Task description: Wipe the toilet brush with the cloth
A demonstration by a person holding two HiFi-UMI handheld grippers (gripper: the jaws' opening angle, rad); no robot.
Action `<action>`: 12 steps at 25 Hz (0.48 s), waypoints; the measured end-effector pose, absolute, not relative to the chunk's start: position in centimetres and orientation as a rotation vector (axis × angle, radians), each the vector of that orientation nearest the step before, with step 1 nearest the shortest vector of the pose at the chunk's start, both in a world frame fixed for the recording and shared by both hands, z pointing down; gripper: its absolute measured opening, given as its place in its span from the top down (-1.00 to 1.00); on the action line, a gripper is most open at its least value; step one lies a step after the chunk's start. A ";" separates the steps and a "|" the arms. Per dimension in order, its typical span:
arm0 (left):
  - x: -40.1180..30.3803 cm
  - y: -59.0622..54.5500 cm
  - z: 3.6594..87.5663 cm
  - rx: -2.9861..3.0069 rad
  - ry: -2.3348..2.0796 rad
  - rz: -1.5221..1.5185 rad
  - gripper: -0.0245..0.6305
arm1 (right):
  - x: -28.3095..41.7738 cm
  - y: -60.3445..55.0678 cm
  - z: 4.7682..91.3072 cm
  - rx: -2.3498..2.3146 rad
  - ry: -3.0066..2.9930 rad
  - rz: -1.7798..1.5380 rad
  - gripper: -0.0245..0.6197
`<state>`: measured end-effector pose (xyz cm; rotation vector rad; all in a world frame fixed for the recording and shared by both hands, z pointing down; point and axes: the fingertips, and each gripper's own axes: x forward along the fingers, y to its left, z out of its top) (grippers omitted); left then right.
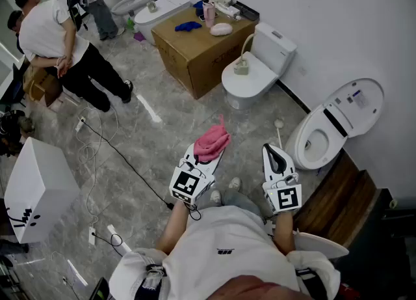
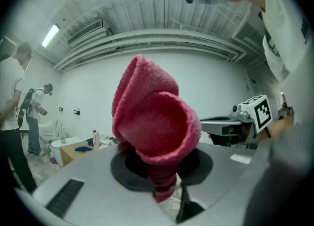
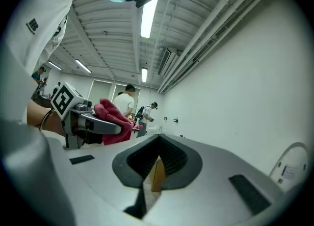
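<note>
My left gripper (image 1: 209,159) is shut on a bunched pink cloth (image 1: 213,140), which stands up from its jaws (image 2: 152,127) and hides their tips. Level with it on the right, my right gripper (image 1: 278,151) is shut. A thin pale toilet brush (image 1: 279,129) with a round white end reaches forward from its jaw tips. In the right gripper view a tan sliver of the brush handle (image 3: 156,173) sits pinched between the jaws. The cloth (image 3: 115,119) is a hand's width to the brush's left and does not touch it.
An open-lid toilet (image 1: 325,137) stands just right of the brush, a closed toilet (image 1: 257,77) ahead, and a cardboard box (image 1: 195,45) with small items beyond. A wooden platform (image 1: 338,201) is at right, a white box (image 1: 36,188) and floor cables (image 1: 97,155) at left. People (image 1: 58,38) stand far left.
</note>
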<state>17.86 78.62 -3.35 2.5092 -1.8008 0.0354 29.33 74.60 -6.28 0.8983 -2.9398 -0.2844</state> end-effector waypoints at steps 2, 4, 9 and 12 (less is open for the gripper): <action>17.0 78.6 -4.4 2.502 -1.806 0.035 0.63 | 28.3 75.3 -6.7 0.897 -2.962 -0.255 0.94; 16.3 78.8 -4.4 2.508 -1.806 0.032 0.63 | 27.5 75.7 -6.9 0.894 -2.972 -0.253 0.94; 14.8 78.9 -4.1 2.518 -1.806 0.016 0.63 | 25.7 75.8 -6.4 0.881 -2.953 -0.252 0.94; 14.2 78.6 -3.6 2.512 -1.806 0.013 0.63 | 24.9 75.8 -6.2 0.878 -2.957 -0.253 0.94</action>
